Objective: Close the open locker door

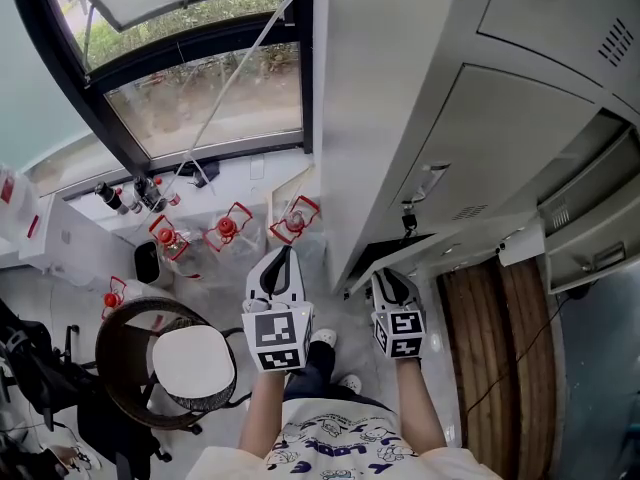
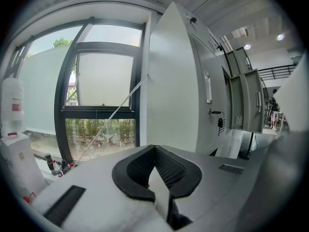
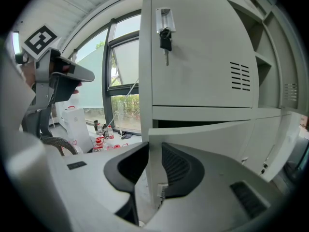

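R tongs (image 3: pixel 155 151) are clenched on the free edge of the open locker door (image 3: pixel 207 129). One dark pad sits on each face of the thin grey panel, w/ the edge upright between them. L tongs (image 2: pixel 154 150) are clenched too, tips meeting, nothing in them. They hang left of the R tongs, apart from the door, aimed at the locker bank's side wall (image 2: pixel 171 81) and the window (image 2: pixel 101 81).

The door is a low one, swung out toward the person. It sits below a closed door (image 3: pixel 203 52) w/ a key (image 3: pixel 165 40) hanging in its lock. Further right, an open compartment (image 3: pixel 273 57) shows shelves.

On the floor (image 1: pixel 215 268) by the window, far left, are red-topped items (image 1: pixel 226 230), prob. bottles but too small to be sure. Near left is a round wicker chair (image 1: pixel 115 353) w/ a white cushion (image 1: pixel 195 363).
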Tool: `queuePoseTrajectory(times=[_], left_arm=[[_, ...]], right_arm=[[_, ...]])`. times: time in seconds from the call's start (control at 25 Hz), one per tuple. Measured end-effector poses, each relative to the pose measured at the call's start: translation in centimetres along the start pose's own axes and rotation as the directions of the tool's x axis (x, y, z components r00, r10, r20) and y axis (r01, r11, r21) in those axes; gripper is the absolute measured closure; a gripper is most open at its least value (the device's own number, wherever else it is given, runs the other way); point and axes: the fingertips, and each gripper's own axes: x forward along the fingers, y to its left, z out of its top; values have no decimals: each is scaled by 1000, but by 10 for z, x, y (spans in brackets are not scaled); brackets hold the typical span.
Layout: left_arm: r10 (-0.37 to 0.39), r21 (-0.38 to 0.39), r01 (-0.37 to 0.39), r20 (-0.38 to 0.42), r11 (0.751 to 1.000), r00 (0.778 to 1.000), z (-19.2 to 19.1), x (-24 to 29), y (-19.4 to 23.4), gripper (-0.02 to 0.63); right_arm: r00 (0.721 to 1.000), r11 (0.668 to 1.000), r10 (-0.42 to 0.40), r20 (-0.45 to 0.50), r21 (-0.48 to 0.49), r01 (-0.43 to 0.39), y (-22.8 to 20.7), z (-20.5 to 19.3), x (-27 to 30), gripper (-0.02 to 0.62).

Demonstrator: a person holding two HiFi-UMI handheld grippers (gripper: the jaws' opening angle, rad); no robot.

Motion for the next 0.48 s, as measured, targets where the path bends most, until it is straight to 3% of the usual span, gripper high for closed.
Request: queuePoseTrajectory(times=[0.48], left_arm=[[3, -6, -3, 2, 1000, 1000, 1, 9, 13, 603]], right_arm=[[1000, 1000, -16, -2, 6, 16, 0, 6, 16, 514]])
